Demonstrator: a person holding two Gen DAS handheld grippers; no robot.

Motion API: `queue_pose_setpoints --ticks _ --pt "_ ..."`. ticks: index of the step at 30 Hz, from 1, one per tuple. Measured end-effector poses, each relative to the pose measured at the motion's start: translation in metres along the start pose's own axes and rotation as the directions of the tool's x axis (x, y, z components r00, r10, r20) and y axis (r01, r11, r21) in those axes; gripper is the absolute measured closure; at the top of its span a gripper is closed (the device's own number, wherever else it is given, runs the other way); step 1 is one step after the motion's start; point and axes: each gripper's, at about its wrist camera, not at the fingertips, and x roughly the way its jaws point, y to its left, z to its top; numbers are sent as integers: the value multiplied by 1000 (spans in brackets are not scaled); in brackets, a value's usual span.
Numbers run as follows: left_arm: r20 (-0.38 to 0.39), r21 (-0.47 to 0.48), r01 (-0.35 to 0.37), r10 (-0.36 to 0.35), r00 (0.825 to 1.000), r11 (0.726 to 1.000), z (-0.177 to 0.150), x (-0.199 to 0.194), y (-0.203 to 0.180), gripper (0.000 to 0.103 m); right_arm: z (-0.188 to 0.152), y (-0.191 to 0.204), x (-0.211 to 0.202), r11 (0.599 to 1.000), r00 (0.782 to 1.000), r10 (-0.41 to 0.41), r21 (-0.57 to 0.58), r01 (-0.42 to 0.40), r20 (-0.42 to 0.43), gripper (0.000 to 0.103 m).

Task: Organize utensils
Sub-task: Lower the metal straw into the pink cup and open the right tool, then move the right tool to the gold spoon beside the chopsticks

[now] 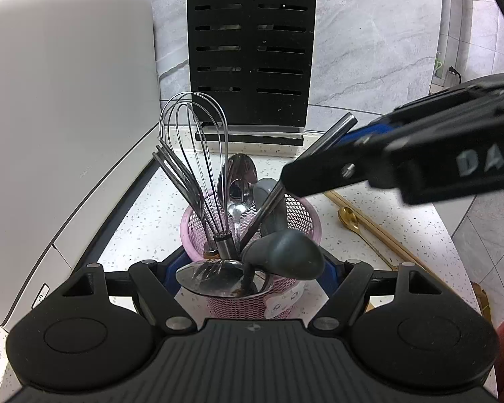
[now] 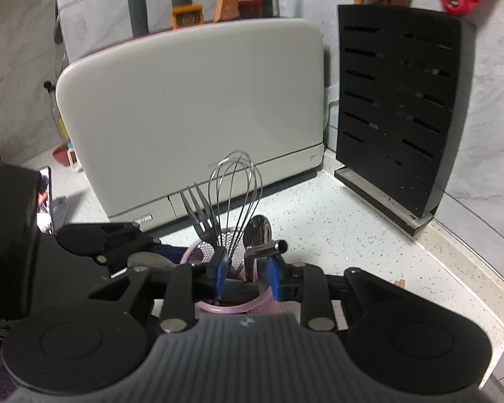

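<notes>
Both views are evenly and fairly brightly lit from above, with soft shadows on the speckled counter [image 1: 158,221]. The left wrist view is sharp at centre; the whisk [image 1: 198,168] wires catch small glints. The right wrist view is softer and dimmer, its upper corners smeared and the knife block [image 2: 396,107] slightly blurred. Fisheye bending curves the wall lines near every edge, and the corners go dark.

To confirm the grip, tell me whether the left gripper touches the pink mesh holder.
Touching. Left wrist view: pads of the left gripper clamp the pink mesh holder.
</notes>
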Motion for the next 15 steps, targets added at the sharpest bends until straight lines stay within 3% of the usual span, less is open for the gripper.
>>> queue_pose_setpoints --ticks 4,9,15 --pt "0 -1 0 0 1000 1000 0 0 0 16 -2 -5 -12 1000 999 -11 28 10 43 69" --pt "-1 0 1 -1 1000 1000 0 0 0 16 -5 -16 -23 997 994 -71 41 68 82 68" --pt "-1 0 0 0 1000 1000 0 0 0 16 -4 -34 -45 992 988 -94 100 81 125 64"
